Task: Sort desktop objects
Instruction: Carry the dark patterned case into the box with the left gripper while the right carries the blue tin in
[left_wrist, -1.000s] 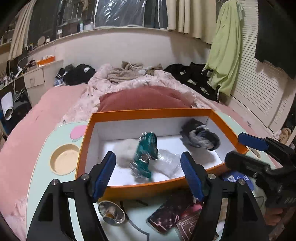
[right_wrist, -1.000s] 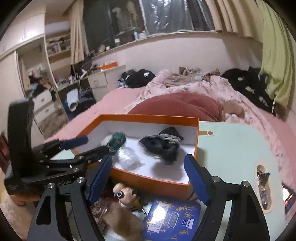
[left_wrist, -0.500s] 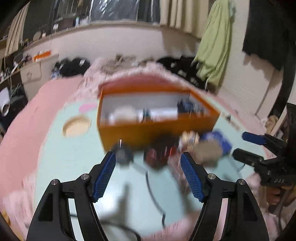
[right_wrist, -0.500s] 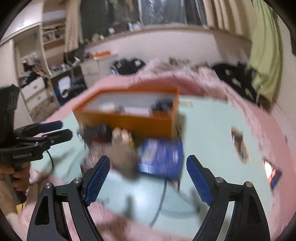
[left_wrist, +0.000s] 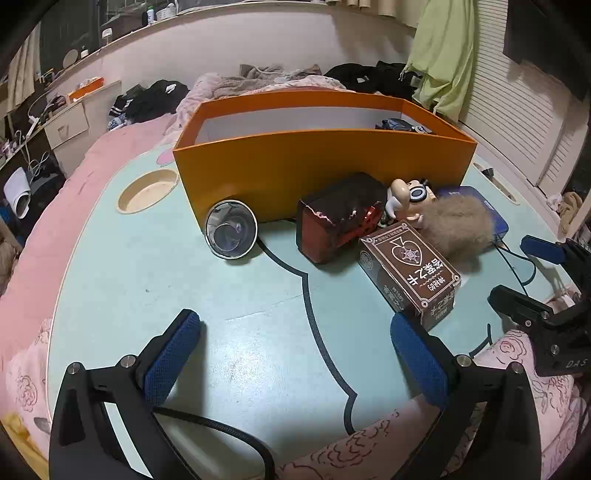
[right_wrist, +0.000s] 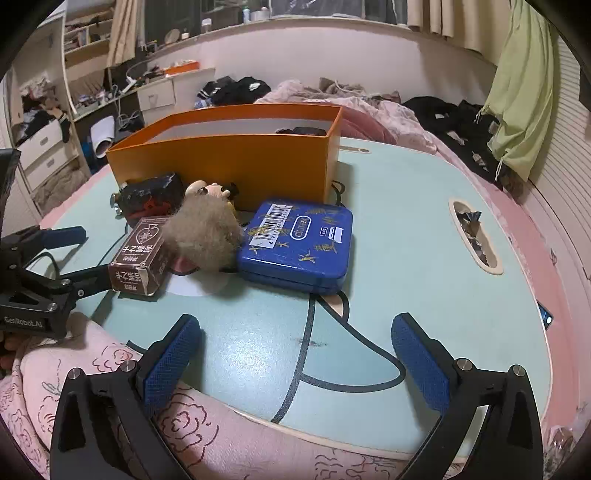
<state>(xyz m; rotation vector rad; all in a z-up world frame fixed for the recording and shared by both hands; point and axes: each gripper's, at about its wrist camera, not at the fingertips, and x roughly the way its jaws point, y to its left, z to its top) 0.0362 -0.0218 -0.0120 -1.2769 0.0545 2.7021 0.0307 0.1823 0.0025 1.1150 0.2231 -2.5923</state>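
Observation:
An orange box (left_wrist: 325, 162) stands at the back of the mint-green table (left_wrist: 229, 332), and dark cloth shows over its rim. In front of it lie a round metal lens (left_wrist: 231, 229), a dark red case (left_wrist: 340, 218), a small figurine (left_wrist: 406, 199), a brown card box (left_wrist: 410, 269), a tan fur ball (left_wrist: 458, 225) and a blue tin (right_wrist: 299, 243). My left gripper (left_wrist: 295, 325) hovers low over bare table with its jaws opening and nothing between them. My right gripper (right_wrist: 297, 325) does the same near the front edge, short of the blue tin.
A round cup recess (left_wrist: 147, 190) lies left of the box. A slot holding wrappers (right_wrist: 474, 232) is in the table's right side. A black cable (left_wrist: 517, 266) runs past the tin. Pink quilt (right_wrist: 184, 417) laps the near edge, and a cluttered bed lies behind.
Both grippers have drawn back from above the orange box and sunk toward the table's near edge. Their jaws stand wider than before. The box is now seen from the side.

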